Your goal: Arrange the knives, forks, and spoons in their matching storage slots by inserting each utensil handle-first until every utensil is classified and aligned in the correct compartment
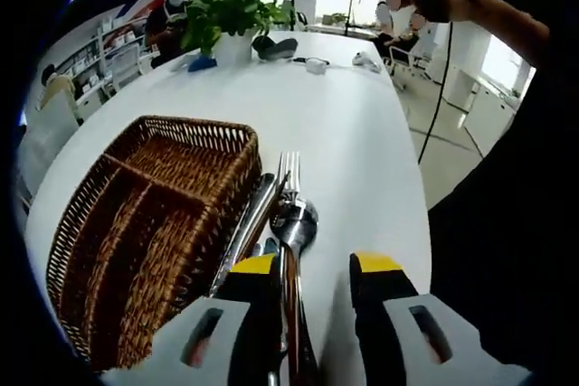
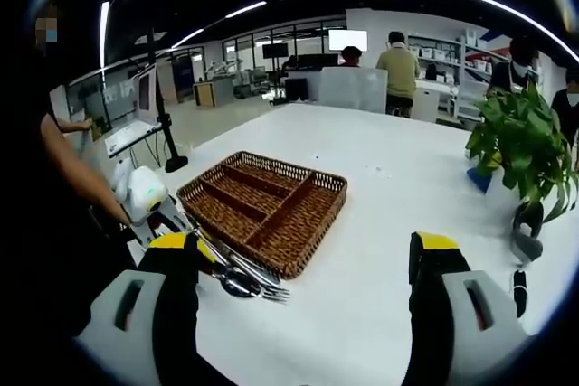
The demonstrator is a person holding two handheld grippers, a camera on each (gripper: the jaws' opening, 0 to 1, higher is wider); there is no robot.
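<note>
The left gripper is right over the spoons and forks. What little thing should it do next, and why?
Probably close the left gripper on one piece from the utensil pile. Its jaws are open around the handles, the pile lies beside the wicker basket, and the slots look empty.

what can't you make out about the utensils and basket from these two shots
- Utensil pile: handles hidden behind the left hand-held gripper in the left gripper view; exact count unclear, pieces overlap.
- Same pile in the right gripper view: partly behind the right hand-held gripper's jaw.
- Wicker basket: near end cut off by the edge.
</note>
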